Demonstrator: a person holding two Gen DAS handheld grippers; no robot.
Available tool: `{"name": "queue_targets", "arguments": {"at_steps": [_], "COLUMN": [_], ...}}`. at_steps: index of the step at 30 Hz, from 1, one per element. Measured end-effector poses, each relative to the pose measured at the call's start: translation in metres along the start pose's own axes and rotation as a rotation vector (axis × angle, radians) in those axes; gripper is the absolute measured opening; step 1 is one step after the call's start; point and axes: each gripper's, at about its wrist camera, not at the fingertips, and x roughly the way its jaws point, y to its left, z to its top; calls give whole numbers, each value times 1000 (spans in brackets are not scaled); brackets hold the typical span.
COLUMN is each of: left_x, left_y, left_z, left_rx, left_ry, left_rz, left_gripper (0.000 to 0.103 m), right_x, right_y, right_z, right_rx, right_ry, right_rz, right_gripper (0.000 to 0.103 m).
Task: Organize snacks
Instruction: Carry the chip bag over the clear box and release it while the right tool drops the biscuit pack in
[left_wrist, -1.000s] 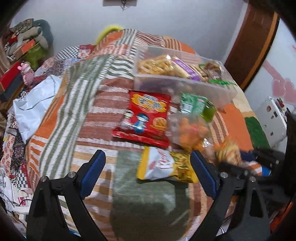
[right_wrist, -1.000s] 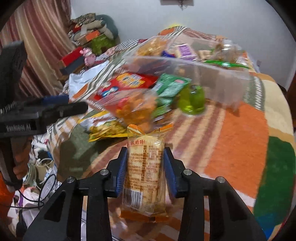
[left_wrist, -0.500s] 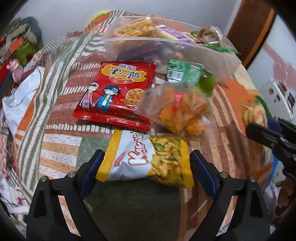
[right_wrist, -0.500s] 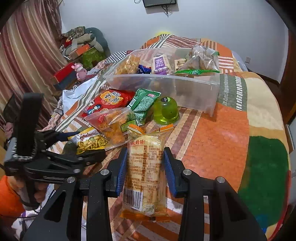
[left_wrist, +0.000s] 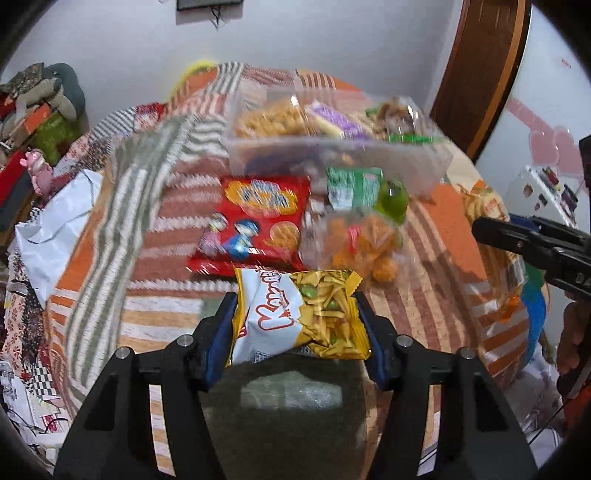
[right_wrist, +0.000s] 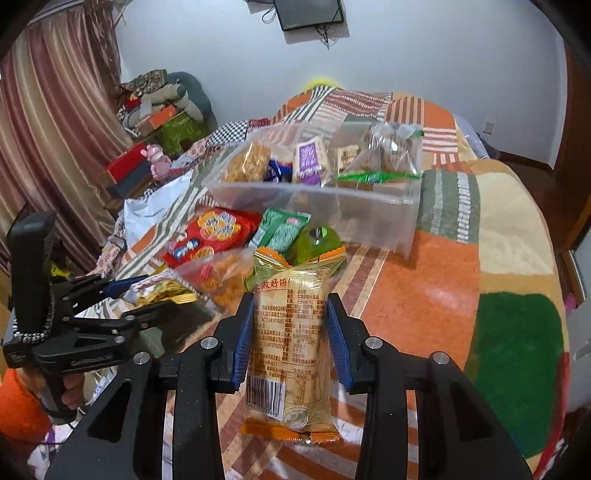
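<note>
My left gripper (left_wrist: 295, 299) is shut on a yellow-and-white chip bag (left_wrist: 299, 317) and holds it above the bedspread. My right gripper (right_wrist: 290, 295) is shut on an orange cracker packet (right_wrist: 290, 347), upright between the pads. A clear plastic bin (right_wrist: 369, 203) with several snacks stands farther back; it also shows in the left wrist view (left_wrist: 424, 162). In front of the bin lie a red cracker bag (left_wrist: 255, 221), a green packet (left_wrist: 351, 184), a green jelly cup (left_wrist: 393, 195) and a clear bag of orange puffs (left_wrist: 365, 240). The left gripper shows in the right wrist view (right_wrist: 147, 295).
Everything lies on a patchwork bedspread (right_wrist: 461, 277). A white plastic bag (left_wrist: 55, 221) lies at the bed's left edge. Boxes, a pink toy (right_wrist: 157, 158) and piled clothes stand left of the bed, beside a curtain (right_wrist: 44, 147). A wooden door frame (left_wrist: 476, 74) is at right.
My left gripper moved in over the yellow chip bag, shut on it and lifted it. My right gripper rose and pulled back with the cracker packet still held.
</note>
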Motion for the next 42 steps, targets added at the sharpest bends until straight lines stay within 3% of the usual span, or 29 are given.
{"name": "queue_targets", "arguments": {"at_steps": [11, 21, 28, 42], "left_x": [-39, -44, -29, 38], "left_y": [9, 11, 20, 27], "left_z": [53, 107, 139, 186], "left_rx": [-12, -32, -45, -60], "left_ry": [-169, -269, -290, -240], "left_rz": [9, 11, 24, 34], "left_gripper": [60, 60, 60, 60], "right_x": [-13, -15, -1, 56], "right_y": [-2, -5, -5, -10], "right_z": [45, 92, 116, 140], "right_rx": [-5, -16, -40, -65], "right_ry": [-113, -213, -232, -165], "right_rz": [-15, -31, -48, -71], "right_gripper": [34, 34, 34, 34]}}
